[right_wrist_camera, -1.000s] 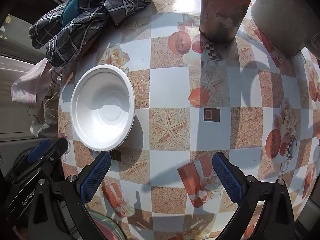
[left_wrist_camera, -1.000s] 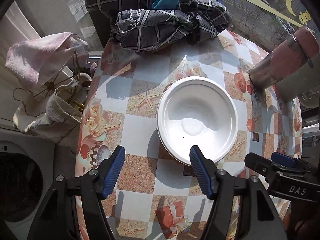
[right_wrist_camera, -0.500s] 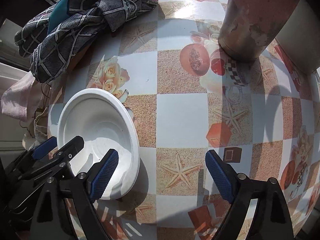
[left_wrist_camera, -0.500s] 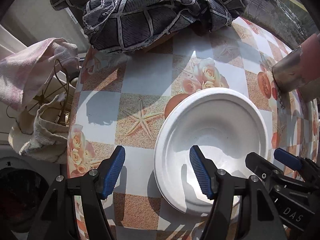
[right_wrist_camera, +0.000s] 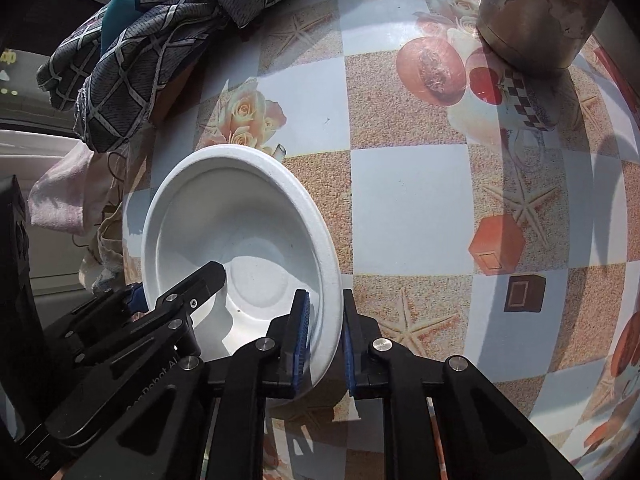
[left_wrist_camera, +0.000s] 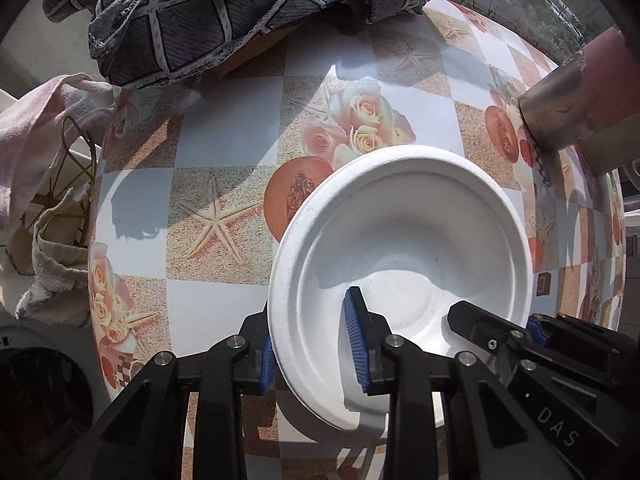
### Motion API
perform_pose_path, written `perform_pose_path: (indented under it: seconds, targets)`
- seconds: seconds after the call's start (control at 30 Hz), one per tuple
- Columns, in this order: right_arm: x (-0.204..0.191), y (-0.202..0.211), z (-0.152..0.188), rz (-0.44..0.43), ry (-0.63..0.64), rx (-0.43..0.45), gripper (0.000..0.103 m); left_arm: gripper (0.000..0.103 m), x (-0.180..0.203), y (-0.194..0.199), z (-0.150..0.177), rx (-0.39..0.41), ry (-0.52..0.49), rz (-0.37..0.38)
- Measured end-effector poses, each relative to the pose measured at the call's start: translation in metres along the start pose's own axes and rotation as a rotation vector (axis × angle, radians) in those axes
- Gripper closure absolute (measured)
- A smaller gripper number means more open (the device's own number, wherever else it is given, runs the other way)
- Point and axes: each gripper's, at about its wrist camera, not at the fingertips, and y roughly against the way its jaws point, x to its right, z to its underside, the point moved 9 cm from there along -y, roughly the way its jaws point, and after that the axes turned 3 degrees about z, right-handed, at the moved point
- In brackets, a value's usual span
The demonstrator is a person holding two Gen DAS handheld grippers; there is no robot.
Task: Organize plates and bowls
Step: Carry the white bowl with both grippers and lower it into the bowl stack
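The white bowl (left_wrist_camera: pixel 404 240) was pinched at opposite rims by both grippers' jaws above the counter (right_wrist_camera: pixel 408 200); uneven pulling could tear it.

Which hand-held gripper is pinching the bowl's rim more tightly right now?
The right hand-held gripper: its blue pads sit nearly against the white bowl rim. The left hand-held gripper straddles the opposite rim with a wider gap.

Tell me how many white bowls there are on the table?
1. The white bowl sits near the table's left side, with the left gripper and right gripper each closed on its rim. More dishes could be out of view.
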Motion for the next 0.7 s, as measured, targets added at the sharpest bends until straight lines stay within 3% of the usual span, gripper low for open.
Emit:
perform_pose_path:
  seconds: [0.33,0.7]
  targets:
    - [0.044,0.012,0.051,0.086,0.012,-0.043,0.086,0.069,0.057,-0.002,0.054,-0.027,-0.104,0.013]
    - [0.086,0.021,0.116,0.092,-0.090,-0.091,0.085,0.069,0.115,-0.002,0.134,-0.068,-0.208,0.029]
